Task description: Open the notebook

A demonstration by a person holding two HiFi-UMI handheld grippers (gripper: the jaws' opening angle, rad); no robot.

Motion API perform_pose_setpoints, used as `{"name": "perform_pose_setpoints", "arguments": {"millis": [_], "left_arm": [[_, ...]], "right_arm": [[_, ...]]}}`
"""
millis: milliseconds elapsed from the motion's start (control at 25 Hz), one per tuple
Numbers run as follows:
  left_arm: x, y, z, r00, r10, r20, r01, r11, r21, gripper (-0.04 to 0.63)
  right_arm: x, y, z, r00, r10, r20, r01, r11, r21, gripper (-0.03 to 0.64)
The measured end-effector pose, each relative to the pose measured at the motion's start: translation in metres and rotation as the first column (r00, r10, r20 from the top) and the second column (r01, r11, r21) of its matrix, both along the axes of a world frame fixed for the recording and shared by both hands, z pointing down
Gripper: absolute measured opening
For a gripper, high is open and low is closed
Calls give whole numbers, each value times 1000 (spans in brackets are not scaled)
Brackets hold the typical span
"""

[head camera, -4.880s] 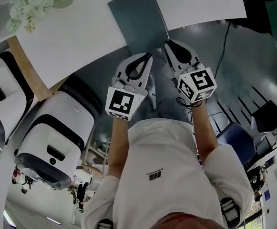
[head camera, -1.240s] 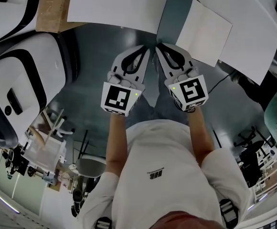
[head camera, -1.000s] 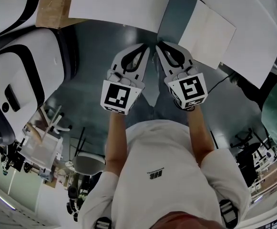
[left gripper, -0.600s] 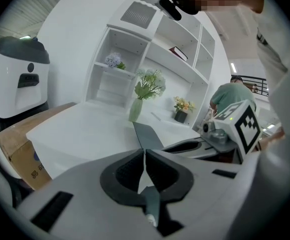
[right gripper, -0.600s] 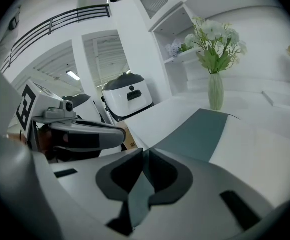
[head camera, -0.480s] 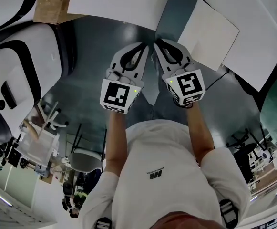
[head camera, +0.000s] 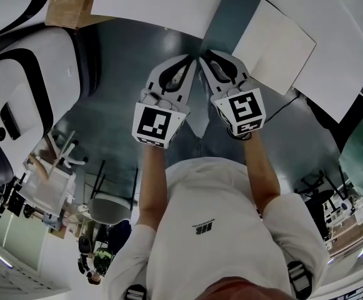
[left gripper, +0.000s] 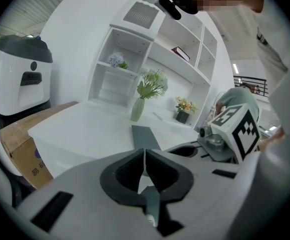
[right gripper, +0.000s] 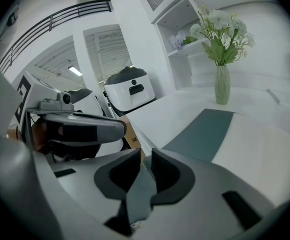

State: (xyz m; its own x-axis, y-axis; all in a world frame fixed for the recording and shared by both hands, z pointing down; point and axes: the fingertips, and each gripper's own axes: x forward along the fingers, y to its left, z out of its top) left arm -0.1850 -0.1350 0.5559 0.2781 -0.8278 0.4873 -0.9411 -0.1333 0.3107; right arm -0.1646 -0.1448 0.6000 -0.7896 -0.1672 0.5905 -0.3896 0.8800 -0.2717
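Evidently the right claw (right gripper: 145, 159) has just been parting, gripping nothing, the left claw (left gripper: 145, 156) pressed together and empty, and the notebook (head camera: 259, 30) lies open on the bench (head camera: 150, 5), so the task appears complete.

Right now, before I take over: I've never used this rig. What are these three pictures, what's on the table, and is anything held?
There is no robot arm: a person holds a two-jaw gripper in each hand, each carrying a marker cube. The head view looks down from the person's head; the two gripper views ride on the grippers and look along their jaws. On the white table lies the notebook, already open, its grey cover laid left of a blank page; a vase of flowers stands further back. The left gripper looks shut on the cover's near edge. The right gripper has just been opening its jaws; the cover's edge sits between them, not pinched.
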Motion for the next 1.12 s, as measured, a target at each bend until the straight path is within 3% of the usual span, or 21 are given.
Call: {"name": "perform_pose_setpoints", "arguments": {"millis": [440,1120], "left_arm": [[-1,6,-25,1000,22,14,-22,999,32,0],[24,13,-80,989,141,42,-144,985,94,0]], "right_arm": [[11,-8,-38,997,68,36,-70,996,64,55],[50,0,-109,984,168,56,-176,970,171,28]]}}
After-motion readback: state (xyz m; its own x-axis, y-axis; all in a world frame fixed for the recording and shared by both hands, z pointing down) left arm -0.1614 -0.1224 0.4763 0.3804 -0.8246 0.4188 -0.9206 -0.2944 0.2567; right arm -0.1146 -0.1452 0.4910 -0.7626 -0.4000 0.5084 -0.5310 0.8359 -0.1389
